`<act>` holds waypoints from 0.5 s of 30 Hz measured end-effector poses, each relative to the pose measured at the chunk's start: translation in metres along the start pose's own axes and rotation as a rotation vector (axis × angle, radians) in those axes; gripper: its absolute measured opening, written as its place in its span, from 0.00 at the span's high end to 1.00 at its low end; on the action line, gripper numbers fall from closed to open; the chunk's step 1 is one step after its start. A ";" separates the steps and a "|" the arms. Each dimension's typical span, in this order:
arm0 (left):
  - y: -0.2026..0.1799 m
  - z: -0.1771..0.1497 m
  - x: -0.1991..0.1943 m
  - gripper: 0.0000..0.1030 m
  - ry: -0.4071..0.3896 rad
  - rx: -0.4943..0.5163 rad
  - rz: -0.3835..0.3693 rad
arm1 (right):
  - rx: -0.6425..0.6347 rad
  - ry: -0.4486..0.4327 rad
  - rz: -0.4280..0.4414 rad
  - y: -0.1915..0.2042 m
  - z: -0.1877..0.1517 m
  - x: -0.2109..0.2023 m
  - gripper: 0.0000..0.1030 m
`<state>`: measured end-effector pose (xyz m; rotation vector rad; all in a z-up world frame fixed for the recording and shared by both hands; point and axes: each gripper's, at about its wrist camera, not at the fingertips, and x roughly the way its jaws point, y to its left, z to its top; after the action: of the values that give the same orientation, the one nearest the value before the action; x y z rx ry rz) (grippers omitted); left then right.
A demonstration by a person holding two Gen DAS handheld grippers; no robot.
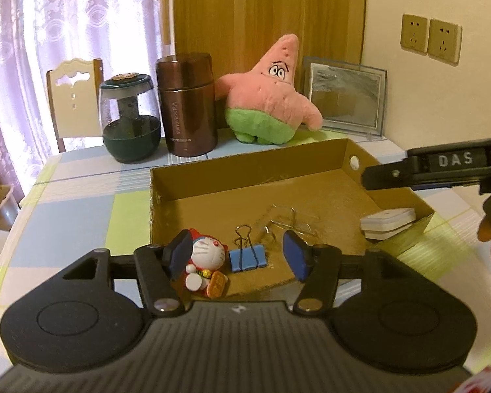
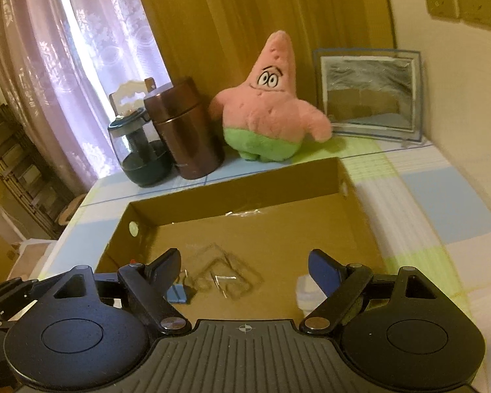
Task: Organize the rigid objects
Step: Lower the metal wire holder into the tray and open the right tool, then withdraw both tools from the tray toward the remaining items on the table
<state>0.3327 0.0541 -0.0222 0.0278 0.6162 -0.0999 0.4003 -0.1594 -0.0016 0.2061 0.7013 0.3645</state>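
Two grippers are seen over an open cardboard box (image 1: 180, 180) that rests on a checked tablecloth (image 1: 75, 216). The left gripper (image 1: 237, 253) is held with its jaws parted, and nothing is pressed by its blue pads; a small cat figurine (image 1: 206, 262) lies just beside the inner face of its left finger, whether touching cannot be told, and one blue binder clip (image 1: 247, 257) lies between the fingers, apart from both. Both things sit at the near edge of the box floor, toward its near left corner. The right gripper (image 2: 245, 271) is held with its jaws spread wide and empty; a few loose metal wire clips (image 2: 222, 278) lie on the box floor between and beyond its fingers, too faint to be counted exactly. One white flat case (image 1: 388, 222) is seen in the near right corner of the box, just beside the right gripper's right finger. Along the far edge of the tablecloth one dark glass jar (image 1: 129, 121), one brown metal canister (image 1: 188, 104), one pink star plush (image 1: 271, 91) and one framed picture (image 1: 343, 95) are lined up.
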 end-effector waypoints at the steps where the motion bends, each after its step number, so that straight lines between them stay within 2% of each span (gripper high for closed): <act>1: 0.000 -0.001 -0.004 0.44 0.000 -0.007 -0.001 | 0.002 -0.002 -0.004 0.000 -0.001 -0.005 0.20; 15: -0.013 -0.021 -0.084 0.33 -0.036 -0.025 0.000 | 0.029 -0.038 0.009 0.024 -0.016 -0.094 0.20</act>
<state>0.2508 0.0495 0.0095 0.0019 0.5812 -0.0928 0.3172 -0.1737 0.0489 0.2437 0.6686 0.3582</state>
